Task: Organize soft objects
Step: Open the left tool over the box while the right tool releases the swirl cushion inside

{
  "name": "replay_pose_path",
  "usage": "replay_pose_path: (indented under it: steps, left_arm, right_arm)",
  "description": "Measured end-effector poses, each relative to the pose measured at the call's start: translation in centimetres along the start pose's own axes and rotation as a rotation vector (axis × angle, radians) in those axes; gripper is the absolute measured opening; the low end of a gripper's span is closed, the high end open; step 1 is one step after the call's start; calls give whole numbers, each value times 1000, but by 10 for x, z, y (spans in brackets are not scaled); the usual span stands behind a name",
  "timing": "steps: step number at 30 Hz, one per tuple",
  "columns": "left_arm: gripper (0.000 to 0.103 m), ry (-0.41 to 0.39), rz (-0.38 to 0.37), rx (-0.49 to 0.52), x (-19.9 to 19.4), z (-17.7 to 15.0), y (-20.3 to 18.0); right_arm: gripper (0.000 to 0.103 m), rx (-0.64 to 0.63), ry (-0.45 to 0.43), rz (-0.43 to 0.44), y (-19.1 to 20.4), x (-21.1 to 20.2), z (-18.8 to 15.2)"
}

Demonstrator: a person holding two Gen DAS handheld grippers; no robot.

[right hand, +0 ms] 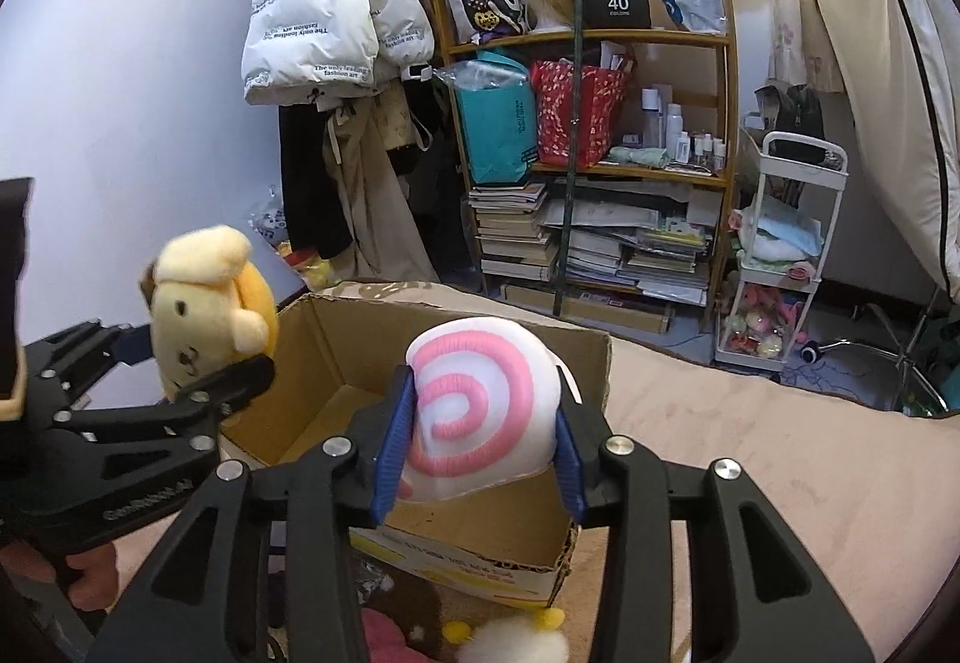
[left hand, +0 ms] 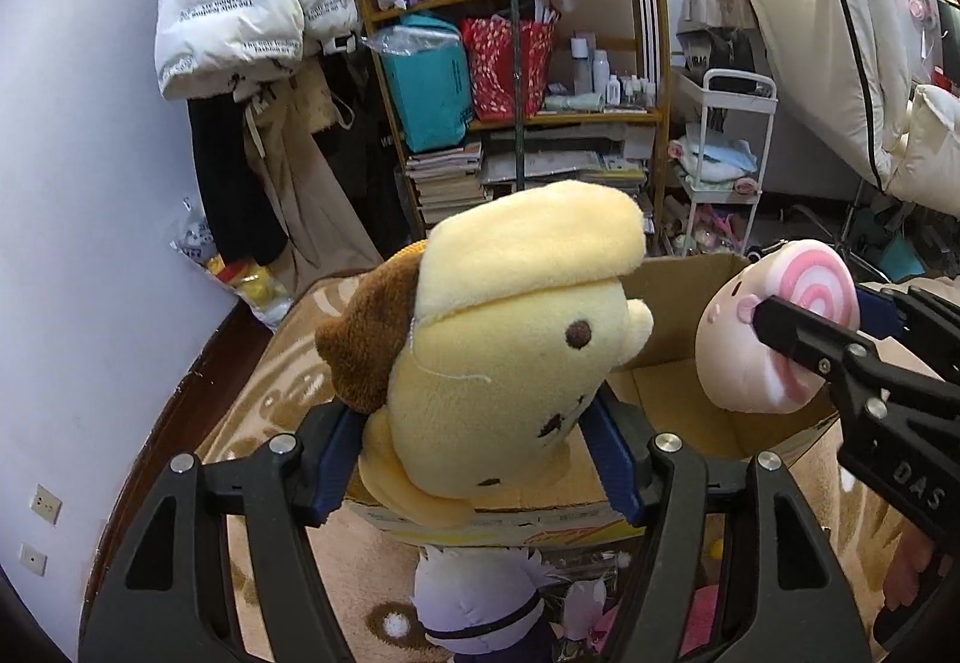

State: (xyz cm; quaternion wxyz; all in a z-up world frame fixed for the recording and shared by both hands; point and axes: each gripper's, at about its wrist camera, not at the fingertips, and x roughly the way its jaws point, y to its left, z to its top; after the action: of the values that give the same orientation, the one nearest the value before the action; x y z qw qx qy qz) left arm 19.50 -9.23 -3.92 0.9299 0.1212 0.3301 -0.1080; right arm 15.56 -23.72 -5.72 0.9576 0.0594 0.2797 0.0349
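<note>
Left tool (left hand: 474, 459), yellow plush (left hand: 510, 357) head-up.

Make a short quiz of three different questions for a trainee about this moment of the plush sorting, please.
1. True or false: the left gripper holds a yellow dog plush.
2. What does the right gripper hold? A) a book B) a pink swirl plush C) nothing
3. Fill in: both plush toys are above an open cardboard ____.

Key: 1 true; 2 B; 3 box.
</note>
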Motion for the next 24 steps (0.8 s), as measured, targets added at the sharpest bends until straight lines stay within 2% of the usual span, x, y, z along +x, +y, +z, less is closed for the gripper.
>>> replay_pose_path:
  steps: [5, 10, 13, 17, 18, 21, 24]
  left_arm:
    - [72, 18, -8, -4, 8, -1, -1]
    - [81, 46, -11, -3, 12, -4, -3]
    - [89, 34, 11, 7, 9, -5, -4]
    - [91, 28, 39, 28, 3, -7, -4]
    - [94, 36, 44, 23, 2, -7, -3]
    - [96, 69, 16, -12, 0, -9, 0]
    - [97, 74, 20, -24, -4, -12, 1]
  right_arm:
    - [49, -31, 34, -23, 5, 7, -7]
    - [51, -19, 56, -27, 3, 8, -11]
    - [53, -11, 51, -17, 0, 7, -11]
    - [56, -15, 38, -7, -1, 2, -12]
    - [58, -16, 32, -5, 1, 1, -11]
    - [78, -20, 1, -13, 3, -7, -9]
    - [81, -19, -23, -14, 5, -15, -8]
